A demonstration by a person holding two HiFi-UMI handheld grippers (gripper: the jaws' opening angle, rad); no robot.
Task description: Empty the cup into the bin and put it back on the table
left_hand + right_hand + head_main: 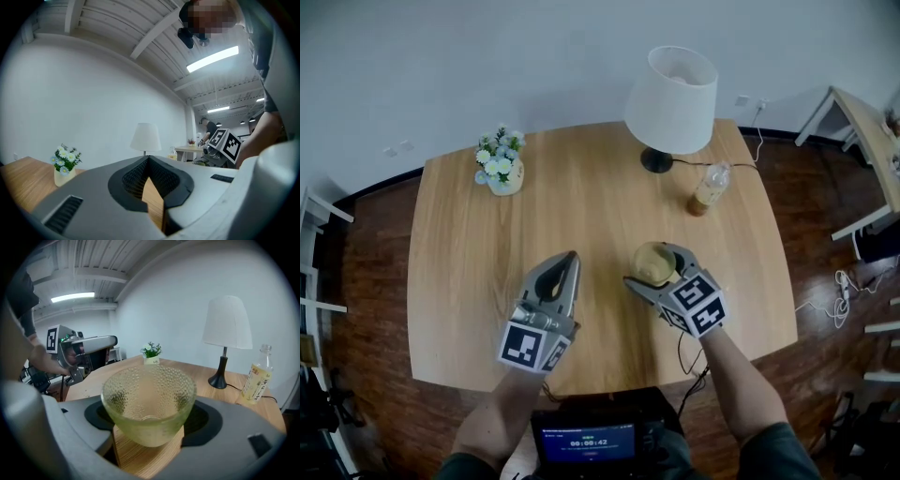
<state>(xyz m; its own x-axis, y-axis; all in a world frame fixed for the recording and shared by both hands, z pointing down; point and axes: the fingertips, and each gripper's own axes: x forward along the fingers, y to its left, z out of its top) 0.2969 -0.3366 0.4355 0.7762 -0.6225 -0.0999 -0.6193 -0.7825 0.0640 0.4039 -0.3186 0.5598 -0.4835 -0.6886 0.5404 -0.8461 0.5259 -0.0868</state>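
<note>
Gripping an empty glass cup point(148, 399) upright in the jaws of the right gripper point(657, 265) over the near side of the table point(581, 206), right of centre, with the left gripper point(570, 259) just left of it, jaws together, and lamp point(672, 98), bottle point(709, 190) and flowers point(500, 161) at the far side.

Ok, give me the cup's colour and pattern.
The cup is pale yellow-green glass, dimpled all over; clearest in the right gripper view.

My left gripper point(570, 259) and right gripper point(662, 253) are smooth grey moulded plastic shells with black ribbed pads point(133, 180). Each bears a white cube point(530, 345) printed with black square markers. I wear dark short sleeves point(465, 466).
</note>
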